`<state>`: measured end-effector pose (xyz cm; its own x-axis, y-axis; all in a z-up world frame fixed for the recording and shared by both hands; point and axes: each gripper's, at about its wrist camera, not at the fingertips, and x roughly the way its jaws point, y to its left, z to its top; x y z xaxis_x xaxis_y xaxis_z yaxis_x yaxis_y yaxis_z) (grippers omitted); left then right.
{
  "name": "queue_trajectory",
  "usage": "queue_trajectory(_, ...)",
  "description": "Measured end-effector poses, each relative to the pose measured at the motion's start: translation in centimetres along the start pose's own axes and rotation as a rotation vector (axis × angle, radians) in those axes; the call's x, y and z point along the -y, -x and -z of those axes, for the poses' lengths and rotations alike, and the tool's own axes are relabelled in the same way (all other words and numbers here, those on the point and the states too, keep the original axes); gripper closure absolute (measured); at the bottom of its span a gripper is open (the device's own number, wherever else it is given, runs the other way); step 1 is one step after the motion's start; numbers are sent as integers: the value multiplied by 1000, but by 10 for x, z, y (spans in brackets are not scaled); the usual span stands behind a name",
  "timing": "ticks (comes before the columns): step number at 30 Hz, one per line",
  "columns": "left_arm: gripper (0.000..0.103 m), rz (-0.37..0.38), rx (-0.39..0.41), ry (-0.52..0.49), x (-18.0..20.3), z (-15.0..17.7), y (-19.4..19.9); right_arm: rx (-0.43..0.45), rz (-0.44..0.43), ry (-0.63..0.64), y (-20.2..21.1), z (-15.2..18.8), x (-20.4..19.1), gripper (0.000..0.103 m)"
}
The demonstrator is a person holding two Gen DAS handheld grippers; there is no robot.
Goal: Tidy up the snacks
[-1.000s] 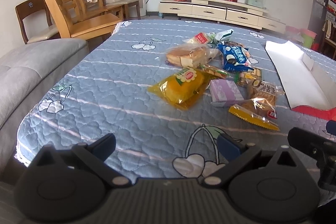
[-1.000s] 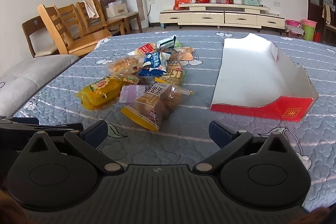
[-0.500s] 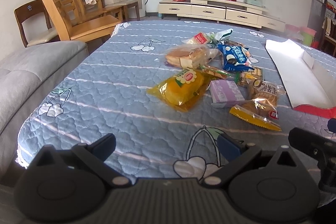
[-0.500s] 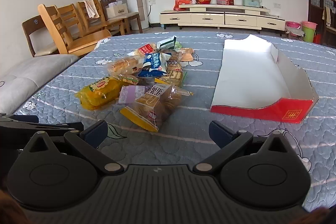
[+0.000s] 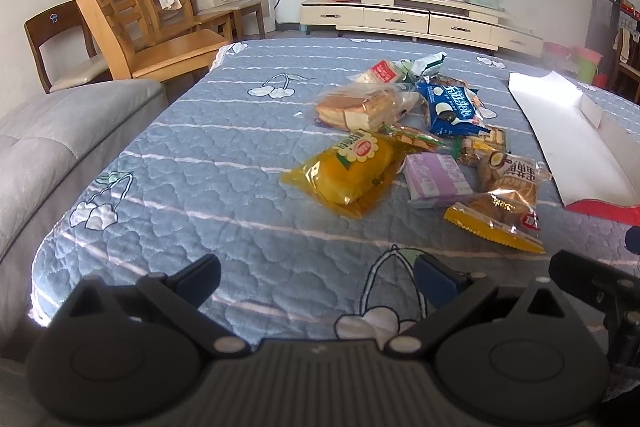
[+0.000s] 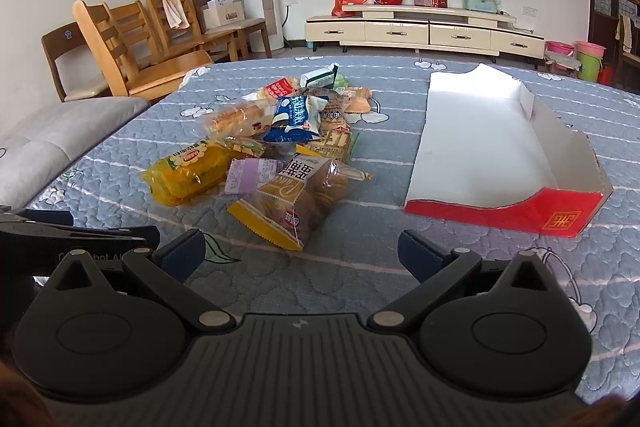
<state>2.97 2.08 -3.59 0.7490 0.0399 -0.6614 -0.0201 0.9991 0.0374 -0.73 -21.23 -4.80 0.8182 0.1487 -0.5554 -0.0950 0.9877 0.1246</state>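
A heap of snack packs lies mid-table on the blue quilted cover [image 5: 224,187]: a yellow cake pack [image 5: 352,169] [image 6: 188,171], a purple pack [image 5: 436,179] [image 6: 250,175], a clear bread bag with a yellow end [image 5: 504,199] [image 6: 304,195], a blue biscuit pack [image 5: 452,109] [image 6: 294,117] and a sliced bread bag [image 5: 356,109] [image 6: 236,119]. A white cardboard tray with a red front [image 6: 500,207] [image 5: 568,131] lies to the right, nothing in it. My left gripper [image 5: 316,277] is open, short of the yellow pack. My right gripper [image 6: 302,251] is open, just short of the bread bag.
A grey sofa [image 5: 48,139] adjoins the table's left side, with wooden chairs [image 5: 132,27] behind it. A cream low cabinet [image 6: 424,31] stands at the far wall. The left gripper's body [image 6: 60,243] shows at the right wrist view's lower left.
Both grippers have drifted slightly forward toward the snack heap; the packs look a little nearer. Jaws stay open and no pack has moved.
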Motion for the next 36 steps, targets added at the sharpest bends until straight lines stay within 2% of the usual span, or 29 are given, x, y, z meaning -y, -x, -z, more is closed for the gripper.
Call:
queue_trajectory(31, 1, -4, -8, -27, 2, -5, -18, -34, 19, -19, -7, -2, 0, 0)
queue_trajectory(36, 1, 1, 14, -34, -1, -10, -28, -38, 23, -16, -8, -2, -1, 0)
